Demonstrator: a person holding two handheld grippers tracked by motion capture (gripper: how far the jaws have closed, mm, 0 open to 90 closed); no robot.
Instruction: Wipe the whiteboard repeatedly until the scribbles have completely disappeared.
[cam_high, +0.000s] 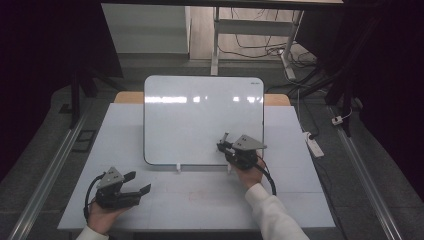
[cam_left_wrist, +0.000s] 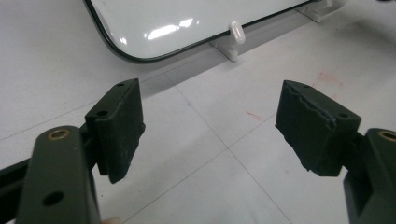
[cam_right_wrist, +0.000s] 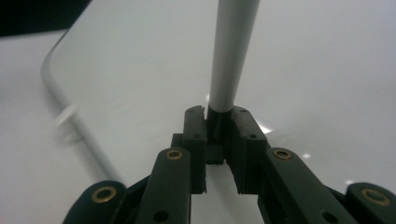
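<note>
Right gripper (cam_right_wrist: 218, 121) is pinching a grey marker (cam_right_wrist: 231, 51) over the whiteboard's (cam_high: 200, 115) lower right corner. Left gripper (cam_left_wrist: 210, 130) sits near the table's (cam_high: 200, 200) front left corner, jaws spread wide, holding nothing.

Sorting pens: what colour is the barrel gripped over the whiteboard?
Light grey barrel, best in the right gripper view.

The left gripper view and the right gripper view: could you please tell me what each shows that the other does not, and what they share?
The left gripper view alone shows open fingers with nothing between them, faint red smudges on the white table and a small white clip on the board's edge.

The right gripper view alone shows fingers shut on a slim grey marker pen pointing at the board.

Both show the glossy, dark-rimmed rectangular whiteboard and its rounded corner.
</note>
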